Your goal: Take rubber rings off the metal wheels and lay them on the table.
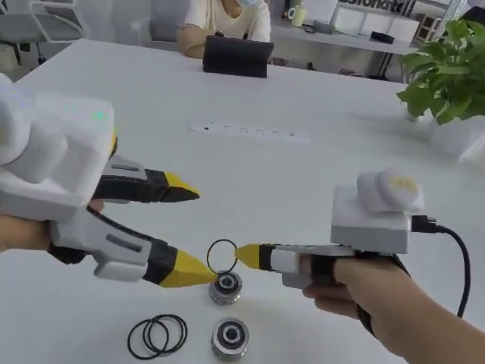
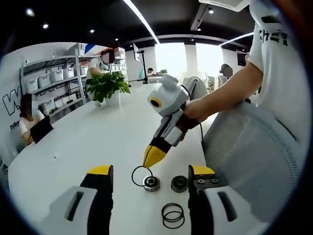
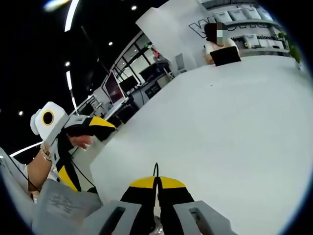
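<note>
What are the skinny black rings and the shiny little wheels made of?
The black rings look like rubber: thin, matte, dark loops lying flat. The wheels look like metal, maybe steel: silvery rims with bright glints.

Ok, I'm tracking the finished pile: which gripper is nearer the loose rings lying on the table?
Left. The left gripper hovers open just beyond the loose rings; the right gripper, shut on a ring, is farther off, above the far wheel.
</note>
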Demonstrator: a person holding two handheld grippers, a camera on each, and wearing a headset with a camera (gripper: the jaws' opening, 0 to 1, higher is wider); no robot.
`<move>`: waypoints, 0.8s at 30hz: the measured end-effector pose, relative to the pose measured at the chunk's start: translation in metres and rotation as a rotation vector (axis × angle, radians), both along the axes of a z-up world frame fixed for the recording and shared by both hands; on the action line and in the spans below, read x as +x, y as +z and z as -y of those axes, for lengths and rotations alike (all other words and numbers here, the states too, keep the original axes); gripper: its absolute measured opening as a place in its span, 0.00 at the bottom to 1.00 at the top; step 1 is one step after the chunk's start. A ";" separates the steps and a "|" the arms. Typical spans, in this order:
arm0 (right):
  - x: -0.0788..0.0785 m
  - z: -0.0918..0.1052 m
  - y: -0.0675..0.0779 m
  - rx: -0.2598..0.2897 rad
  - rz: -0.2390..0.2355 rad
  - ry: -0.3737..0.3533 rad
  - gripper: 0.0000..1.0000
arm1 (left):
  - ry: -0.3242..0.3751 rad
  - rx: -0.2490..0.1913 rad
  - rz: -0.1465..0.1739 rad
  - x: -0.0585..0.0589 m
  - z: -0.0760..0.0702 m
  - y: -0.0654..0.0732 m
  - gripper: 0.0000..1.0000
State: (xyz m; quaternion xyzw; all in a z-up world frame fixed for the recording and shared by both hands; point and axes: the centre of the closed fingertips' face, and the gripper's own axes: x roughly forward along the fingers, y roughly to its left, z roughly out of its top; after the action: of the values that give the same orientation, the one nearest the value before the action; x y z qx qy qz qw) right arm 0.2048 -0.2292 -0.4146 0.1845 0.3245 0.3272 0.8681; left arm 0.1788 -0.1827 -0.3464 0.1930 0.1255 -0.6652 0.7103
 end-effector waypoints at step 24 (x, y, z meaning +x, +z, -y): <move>-0.016 -0.037 0.014 0.087 -0.001 0.111 0.00 | 0.176 -0.021 -0.047 -0.019 -0.086 -0.022 0.78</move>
State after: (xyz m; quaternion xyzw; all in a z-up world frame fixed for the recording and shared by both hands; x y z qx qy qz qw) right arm 0.1888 -0.1926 -0.4002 0.2039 0.3203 0.3884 0.8396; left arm 0.1596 -0.0965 -0.3684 0.1582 0.1519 -0.6057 0.7649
